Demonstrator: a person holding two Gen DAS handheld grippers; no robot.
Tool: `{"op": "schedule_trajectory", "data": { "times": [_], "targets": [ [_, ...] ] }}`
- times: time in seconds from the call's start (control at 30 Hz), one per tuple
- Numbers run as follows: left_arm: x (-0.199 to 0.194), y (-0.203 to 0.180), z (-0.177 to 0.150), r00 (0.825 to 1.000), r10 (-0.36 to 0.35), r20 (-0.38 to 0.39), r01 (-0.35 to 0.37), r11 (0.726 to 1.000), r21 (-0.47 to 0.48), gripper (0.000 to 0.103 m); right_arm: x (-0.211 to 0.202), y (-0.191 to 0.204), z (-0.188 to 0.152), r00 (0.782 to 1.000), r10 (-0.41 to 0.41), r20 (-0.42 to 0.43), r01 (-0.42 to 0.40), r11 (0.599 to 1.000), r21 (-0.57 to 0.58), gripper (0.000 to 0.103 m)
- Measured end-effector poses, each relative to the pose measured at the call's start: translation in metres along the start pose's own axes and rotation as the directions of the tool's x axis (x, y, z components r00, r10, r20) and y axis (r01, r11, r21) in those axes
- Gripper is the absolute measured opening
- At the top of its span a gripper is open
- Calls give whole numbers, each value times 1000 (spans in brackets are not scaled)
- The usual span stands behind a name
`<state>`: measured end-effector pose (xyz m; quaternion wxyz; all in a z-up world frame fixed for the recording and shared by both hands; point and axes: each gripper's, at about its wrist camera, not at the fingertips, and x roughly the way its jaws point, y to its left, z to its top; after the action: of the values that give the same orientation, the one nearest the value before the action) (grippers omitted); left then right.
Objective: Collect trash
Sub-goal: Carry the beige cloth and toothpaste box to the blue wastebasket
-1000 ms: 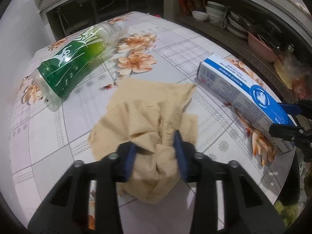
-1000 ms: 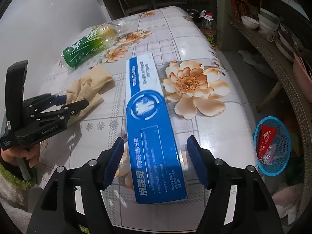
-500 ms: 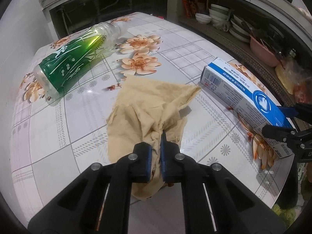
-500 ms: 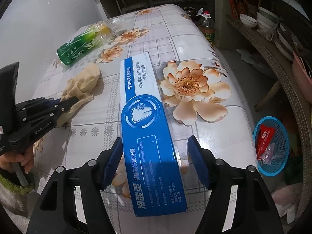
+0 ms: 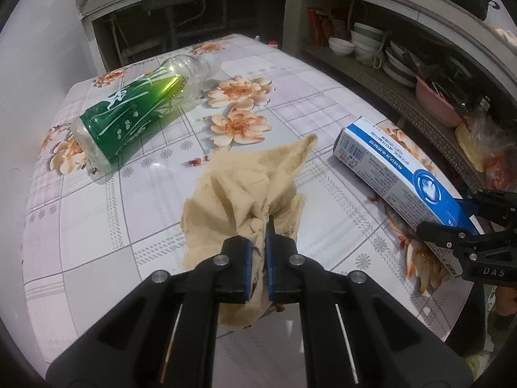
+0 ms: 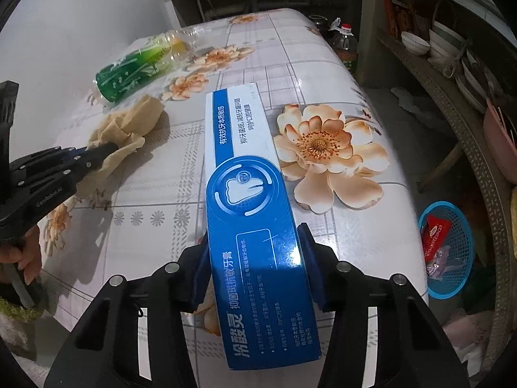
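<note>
My left gripper [image 5: 258, 262] is shut on a crumpled tan tissue [image 5: 248, 190] whose far corner still rests on the floral table [image 5: 97, 226]; both also show in the right wrist view, the gripper [image 6: 106, 150] and the tissue [image 6: 129, 126]. My right gripper [image 6: 255, 265] is shut on the sides of a long blue and white toothpaste box [image 6: 248, 194] lying on the table; the box [image 5: 397, 171] also shows at the right of the left wrist view. A green-labelled plastic bottle [image 5: 135, 113] lies on its side at the far left of the table.
A blue mesh trash basket [image 6: 449, 252] with wrappers in it stands on the floor right of the table. An oil bottle [image 6: 345, 45] stands on the floor behind the table. Shelves with bowls [image 5: 368, 42] and a pink basin run along the right.
My left gripper closed on the tissue and bunched it up. My right gripper closed from open onto the toothpaste box.
</note>
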<state>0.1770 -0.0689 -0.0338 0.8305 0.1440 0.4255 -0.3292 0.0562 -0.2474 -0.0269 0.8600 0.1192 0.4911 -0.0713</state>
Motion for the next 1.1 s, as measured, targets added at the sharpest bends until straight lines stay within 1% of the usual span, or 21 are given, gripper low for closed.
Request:
{"op": "schedule_trajectory", "data": {
  "times": [0.17, 0.33, 0.5, 0.6, 0.7, 0.73, 0.77, 0.8, 0.87, 0.9, 0.93, 1.0, 1.03, 1.07, 1.1],
  "targets": [
    [-9, -11, 7, 999, -24, 22, 24, 1000, 0, 5, -17, -14, -1, 998, 38, 45, -40, 998, 49, 48],
    [-17, -34, 20, 996, -70, 53, 70, 997, 18, 5, -40, -36, -6, 994, 23, 110, -36, 993, 114, 48],
    [-23, -78, 44, 985, -154, 78, 148, 986, 76, 5, -72, -76, -21, 982, -17, 190, -26, 975, 221, 48],
    [-25, -113, 60, 972, -221, 81, 211, 970, 122, 5, -92, -112, -36, 971, -73, 226, -1, 951, 309, 48],
    [-22, -156, 76, 951, -302, 61, 288, 942, 172, 5, -107, -156, -57, 962, -129, 241, 17, 907, 420, 48],
    [-20, -171, 81, 943, -330, 46, 316, 931, 185, 5, -110, -175, -68, 960, -146, 237, 18, 883, 470, 48],
    [-16, -191, 87, 930, -367, 22, 355, 913, 201, 5, -112, -190, -75, 960, -158, 232, 19, 861, 508, 48],
    [-10, -208, 91, 919, -393, -4, 385, 898, 212, 5, -114, -212, -89, 959, -179, 221, 24, 826, 564, 48],
    [3, -241, 100, 897, -437, -63, 439, 870, 224, 5, -113, -240, -108, 959, -202, 200, 32, 777, 629, 48],
    [16, -264, 105, 879, -463, -116, 478, 849, 225, 5, -111, -256, -119, 960, -205, 189, 28, 746, 665, 48],
    [28, -283, 108, 869, -468, -158, 494, 839, 228, 5, -107, -272, -131, 963, -200, 178, 18, 710, 704, 48],
    [49, -318, 111, 868, -448, -215, 493, 830, 262, 6, -97, -301, -152, 969, -182, 166, -8, 649, 761, 48],
    [60, -338, 111, 867, -436, -241, 493, 823, 282, 6, -88, -317, -165, 973, -164, 162, -30, 607, 794, 48],
    [74, -358, 112, 860, -427, -281, 501, 813, 298, 6, -81, -324, -171, 975, -151, 162, -45, 582, 812, 48],
    [92, -381, 112, 858, -401, -321, 496, 809, 317, 6, -72, -333, -178, 977, -135, 167, -66, 550, 832, 48]
  ]
}}
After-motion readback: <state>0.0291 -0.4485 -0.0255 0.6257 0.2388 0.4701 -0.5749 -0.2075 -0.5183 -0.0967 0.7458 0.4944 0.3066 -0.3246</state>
